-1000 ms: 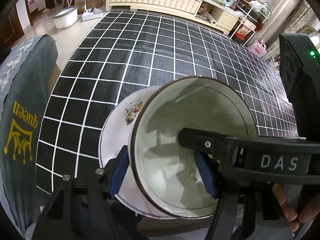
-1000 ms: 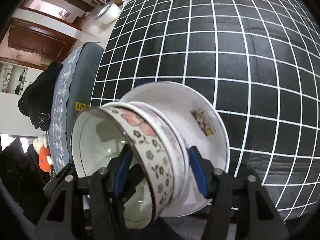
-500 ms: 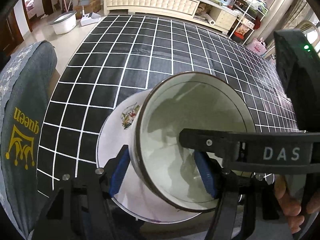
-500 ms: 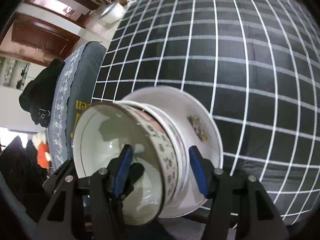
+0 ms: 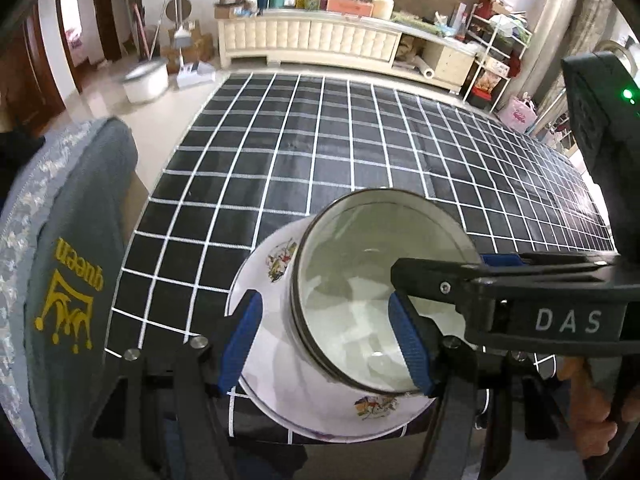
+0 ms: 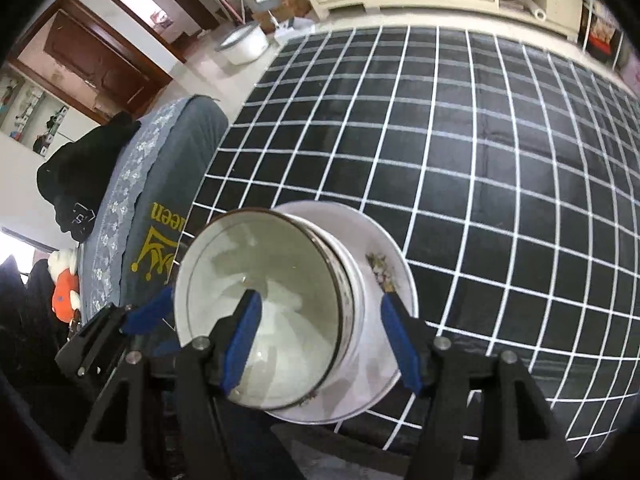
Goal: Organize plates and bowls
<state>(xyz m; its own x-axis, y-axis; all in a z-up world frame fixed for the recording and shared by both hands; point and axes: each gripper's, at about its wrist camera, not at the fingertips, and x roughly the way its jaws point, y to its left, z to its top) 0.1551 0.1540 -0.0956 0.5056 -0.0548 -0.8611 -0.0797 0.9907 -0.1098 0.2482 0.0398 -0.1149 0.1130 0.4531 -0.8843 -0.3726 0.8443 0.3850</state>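
Note:
A white bowl (image 5: 360, 280) with a dark rim stands nested in another bowl on a white flowered plate (image 5: 276, 264) at the near edge of the black checked table. My left gripper (image 5: 326, 340) is open, its blue pads either side of the bowl's wall. My right gripper (image 6: 320, 340) is open too, one pad inside the bowl (image 6: 272, 292) and one outside over the plate (image 6: 384, 280). The right gripper's arm crosses the left wrist view.
A grey chair back (image 5: 68, 280) with a yellow crown print stands left of the stack. The checked table (image 6: 480, 140) stretches far behind. A cream cabinet (image 5: 320, 40) and a white basin (image 5: 146, 82) stand on the floor beyond.
The stacked bowls have gone from tilted to nearly upright on the plate. Both grippers pulled back and up a little, and the right gripper's hold on the bowl wall opened.

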